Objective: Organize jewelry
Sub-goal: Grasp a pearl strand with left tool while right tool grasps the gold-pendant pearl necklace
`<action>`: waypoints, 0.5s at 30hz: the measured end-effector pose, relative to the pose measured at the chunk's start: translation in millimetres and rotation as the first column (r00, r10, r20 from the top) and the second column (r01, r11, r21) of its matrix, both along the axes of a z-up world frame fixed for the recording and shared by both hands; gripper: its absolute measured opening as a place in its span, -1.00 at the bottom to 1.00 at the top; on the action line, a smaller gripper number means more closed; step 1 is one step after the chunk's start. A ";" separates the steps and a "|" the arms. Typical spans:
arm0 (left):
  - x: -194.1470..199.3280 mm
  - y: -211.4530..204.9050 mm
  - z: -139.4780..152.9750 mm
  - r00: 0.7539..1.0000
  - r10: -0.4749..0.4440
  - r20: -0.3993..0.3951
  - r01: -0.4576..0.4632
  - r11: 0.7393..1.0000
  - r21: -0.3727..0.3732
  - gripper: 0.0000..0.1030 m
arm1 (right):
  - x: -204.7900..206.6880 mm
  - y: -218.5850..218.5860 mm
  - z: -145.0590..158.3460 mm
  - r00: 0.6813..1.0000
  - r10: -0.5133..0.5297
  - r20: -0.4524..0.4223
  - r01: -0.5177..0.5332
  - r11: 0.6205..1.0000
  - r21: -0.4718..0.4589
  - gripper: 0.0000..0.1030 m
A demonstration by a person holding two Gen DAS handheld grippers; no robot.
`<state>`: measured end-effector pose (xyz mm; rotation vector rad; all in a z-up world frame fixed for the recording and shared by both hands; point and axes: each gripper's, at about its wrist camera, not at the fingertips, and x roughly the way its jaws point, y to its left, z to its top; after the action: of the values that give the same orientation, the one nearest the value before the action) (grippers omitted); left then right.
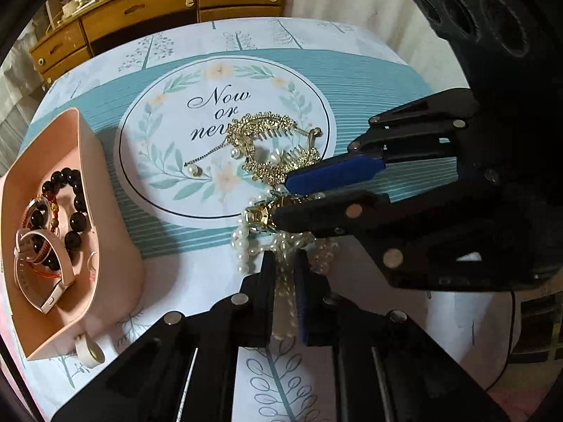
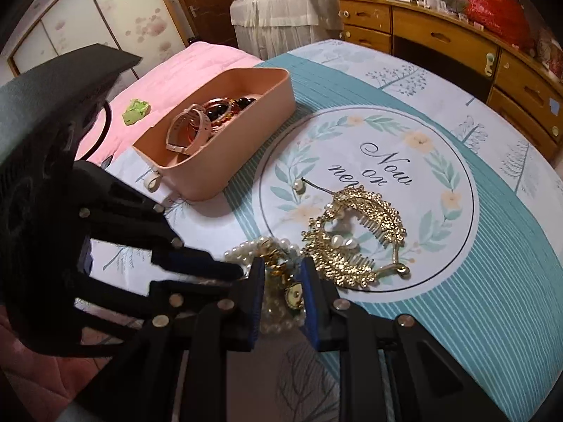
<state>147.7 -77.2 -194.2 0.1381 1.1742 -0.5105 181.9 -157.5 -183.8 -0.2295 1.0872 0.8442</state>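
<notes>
1. The left gripper [image 1: 285,281] is seen nearest the left camera. Its jaws are squeezed tight on the pearl necklace [image 1: 246,246], and strands of pearls are pinched between the two pads.
2. The right gripper [image 2: 281,281] is seen nearest the right camera. Its jaws are closed on the gold clasp [image 2: 293,295] of the same necklace, which is held between the blue pads.
3. The table [image 1: 369,81] is covered with a cloth of teal stripes and printed trees. A big white circle [image 1: 169,112] with leaves and the words "Now or never" is printed in the middle.
4. A wooden dresser [image 1: 140,14] with drawers is seen behind the table.
5. A pink blanket [image 2: 183,70] is seen beside the table in the right view, with a small green thing [image 2: 136,110] lying on it.
6. A pink box [image 1: 88,183] is set on the table, well apart from the pile of jewelry. A black bead bracelet [image 1: 75,204] and a pink watch [image 1: 42,263] are kept inside it.
7. Gold hair combs [image 1: 274,147] are laid on the white circle, just beside the necklace. A thin chain with a pearl [image 1: 195,170] is stretched out from them.
8. The necklace is bunched on the cloth at the edge of the white circle, between the two grippers.
</notes>
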 end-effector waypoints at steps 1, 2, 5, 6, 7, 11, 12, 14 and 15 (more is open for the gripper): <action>-0.5 -0.3 0.2 1.000 -0.003 0.000 0.003 1.000 0.002 -0.85 | 1.3 0.2 -0.1 1.000 0.002 -0.006 -0.002 1.000 0.003 -0.59; -1.0 -0.7 0.3 1.000 -0.005 -0.002 0.005 1.000 0.005 -0.85 | 1.2 0.3 0.1 1.000 0.006 -0.008 -0.006 1.000 0.001 -0.59; -0.9 2.0 0.9 1.000 0.002 -0.017 -0.002 1.000 -0.001 -0.87 | -0.8 0.7 0.4 1.000 0.021 -0.008 -0.021 1.000 -0.003 -0.59; -1.9 3.7 0.8 1.000 0.001 -0.022 -0.001 1.000 -0.002 -0.87 | -1.7 1.7 0.4 0.999 0.031 -0.007 -0.031 0.999 -0.006 -0.60; -3.0 4.8 1.0 1.000 -0.001 -0.024 0.001 1.000 0.002 -0.87 | -3.1 4.4 0.4 0.999 0.049 -0.003 -0.049 0.999 -0.014 -0.60; -6.9 9.5 5.8 0.999 -0.018 -0.026 0.018 1.000 0.007 -0.88 | -7.8 12.2 1.2 0.996 0.093 0.012 -0.092 0.995 -0.050 -0.67; -8.4 11.7 6.9 0.999 -0.020 -0.027 0.020 1.000 0.006 -0.88 | -8.6 12.7 1.3 0.996 0.090 0.013 -0.089 0.994 -0.057 -0.67; -10.0 15.2 9.6 0.999 -0.021 -0.034 0.021 1.000 -0.002 -0.95 | -10.5 12.2 1.6 0.997 0.082 0.011 -0.081 0.995 -0.059 -0.67; -11.0 17.0 11.0 0.999 -0.021 -0.040 0.021 1.000 -0.004 -0.95 | -11.1 11.6 1.6 0.997 0.073 0.008 -0.072 0.996 -0.057 -0.67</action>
<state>136.7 -60.2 -183.2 0.1382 1.2121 -0.5357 170.8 -145.9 -182.2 -0.3219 1.0997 0.8770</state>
